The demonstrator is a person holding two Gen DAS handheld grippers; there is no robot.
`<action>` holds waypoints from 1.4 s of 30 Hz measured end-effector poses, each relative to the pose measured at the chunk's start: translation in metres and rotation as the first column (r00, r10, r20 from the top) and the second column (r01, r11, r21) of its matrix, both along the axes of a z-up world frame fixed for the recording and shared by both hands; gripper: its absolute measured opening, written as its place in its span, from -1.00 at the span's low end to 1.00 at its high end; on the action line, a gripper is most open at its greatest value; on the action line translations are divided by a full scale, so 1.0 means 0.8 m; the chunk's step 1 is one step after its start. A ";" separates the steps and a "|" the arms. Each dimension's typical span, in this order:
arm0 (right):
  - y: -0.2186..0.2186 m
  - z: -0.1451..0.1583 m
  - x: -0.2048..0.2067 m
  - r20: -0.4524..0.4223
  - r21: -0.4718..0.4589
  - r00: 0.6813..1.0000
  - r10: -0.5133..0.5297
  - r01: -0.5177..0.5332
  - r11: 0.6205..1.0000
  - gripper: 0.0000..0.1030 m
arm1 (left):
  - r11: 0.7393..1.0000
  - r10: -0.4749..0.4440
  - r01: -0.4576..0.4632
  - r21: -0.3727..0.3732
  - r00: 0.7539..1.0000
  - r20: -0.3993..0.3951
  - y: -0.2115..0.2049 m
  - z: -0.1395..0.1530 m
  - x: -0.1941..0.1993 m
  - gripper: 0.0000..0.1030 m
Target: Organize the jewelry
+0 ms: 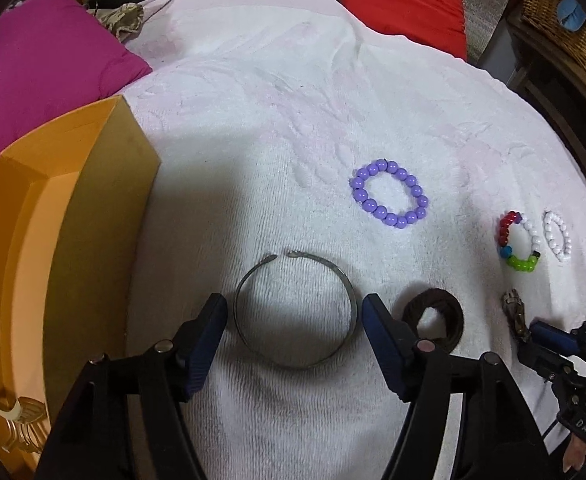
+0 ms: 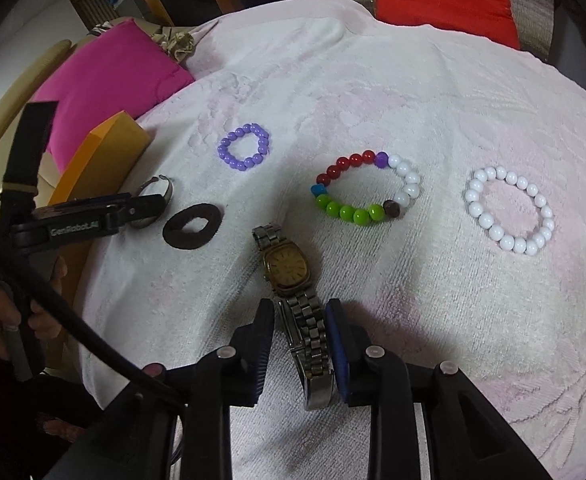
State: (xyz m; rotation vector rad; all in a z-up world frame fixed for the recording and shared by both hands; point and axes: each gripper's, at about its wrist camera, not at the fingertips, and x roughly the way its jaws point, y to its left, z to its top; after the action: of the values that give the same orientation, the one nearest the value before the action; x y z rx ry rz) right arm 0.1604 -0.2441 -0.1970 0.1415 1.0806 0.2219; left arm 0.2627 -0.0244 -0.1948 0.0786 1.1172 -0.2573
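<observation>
A silver open bangle [image 1: 293, 312] lies on the white towel [image 1: 293, 120] between the fingers of my open left gripper [image 1: 293, 304]; part of it shows in the right wrist view [image 2: 161, 190]. A gold-faced metal watch [image 2: 287, 268] lies with its band between the fingers of my right gripper [image 2: 299, 308], which stands open around the band. A purple bead bracelet [image 1: 389, 194] [image 2: 245, 152], a multicolour bead bracelet [image 2: 367, 188] [image 1: 519, 244], a white bead bracelet [image 2: 509, 210] [image 1: 557, 235] and a dark brown hair tie [image 2: 192, 226] [image 1: 433, 318] lie on the towel.
An orange open box [image 1: 33, 240] stands at the left edge of the towel, with gold jewelry [image 1: 17, 424] inside. A pink cushion [image 1: 45, 60] lies behind it and a red cushion [image 1: 405, 0] at the back. A wicker basket [image 1: 565, 20] stands at the far right.
</observation>
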 end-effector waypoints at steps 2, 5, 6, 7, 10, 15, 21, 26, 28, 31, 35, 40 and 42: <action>0.007 -0.001 0.000 0.018 -0.042 1.000 0.010 -0.009 0.999 -0.54 | 1.000 -0.008 0.008 0.014 1.000 0.011 -0.002 -0.002 0.001 0.37; 0.010 -0.001 -0.001 0.027 -0.057 0.999 0.018 -0.016 0.998 -0.54 | 1.000 -0.014 0.014 0.015 1.000 0.025 -0.003 -0.002 0.000 0.37; 0.009 0.000 -0.001 0.026 -0.055 1.000 0.017 -0.015 0.998 -0.54 | 1.000 -0.018 0.017 0.015 0.999 0.028 -0.003 -0.002 0.001 0.36; 0.008 0.000 0.000 0.024 -0.050 1.000 0.014 -0.013 0.999 -0.54 | 1.000 -0.024 0.023 0.019 0.999 0.031 -0.003 -0.002 0.001 0.36; 0.008 -0.001 0.000 0.022 -0.040 1.000 0.005 -0.005 0.999 -0.54 | 0.999 -0.037 0.035 0.034 0.998 0.049 -0.006 -0.003 0.001 0.23; 0.012 0.000 -0.002 0.034 -0.051 0.999 0.008 -0.006 0.999 -0.55 | 0.998 -0.052 0.049 0.038 0.997 0.065 -0.011 -0.002 0.001 0.22; 0.011 0.007 -0.006 0.047 -0.010 0.999 0.011 -0.010 1.000 -0.71 | 0.998 -0.060 0.059 0.014 0.995 0.081 -0.011 0.009 -0.005 0.22; 0.001 0.021 -0.007 0.084 0.087 0.996 -0.011 0.003 0.996 -0.71 | 0.998 -0.053 0.055 -0.011 0.992 0.117 -0.010 0.027 -0.011 0.22; -0.005 0.030 -0.008 0.112 0.133 0.993 -0.026 0.011 0.991 -0.71 | 0.998 -0.051 0.054 -0.022 0.990 0.134 -0.008 0.034 -0.016 0.22; -0.013 0.041 -0.010 0.145 0.198 0.988 -0.055 0.026 0.980 -0.72 | 0.998 -0.052 0.057 -0.028 0.986 0.157 -0.009 0.044 -0.022 0.22; -0.020 0.052 -0.011 0.189 0.239 0.978 -0.092 0.045 0.970 -0.72 | 0.998 -0.051 0.058 -0.031 0.981 0.186 -0.007 0.054 -0.028 0.22; -0.033 0.064 -0.015 0.235 0.306 0.960 -0.151 0.074 0.949 -0.71 | 0.998 -0.054 0.059 -0.015 0.975 0.217 -0.008 0.063 -0.037 0.22; -0.036 0.067 -0.015 0.248 0.331 0.954 -0.167 0.079 0.940 -0.72 | 0.998 -0.055 0.059 -0.009 0.971 0.231 -0.008 0.067 -0.038 0.22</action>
State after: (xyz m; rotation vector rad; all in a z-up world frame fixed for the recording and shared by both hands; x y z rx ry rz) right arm 0.1483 -0.2726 -0.1435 0.4565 0.7511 0.2922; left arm 0.2321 -0.0305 -0.1413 0.1236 0.8824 -0.3008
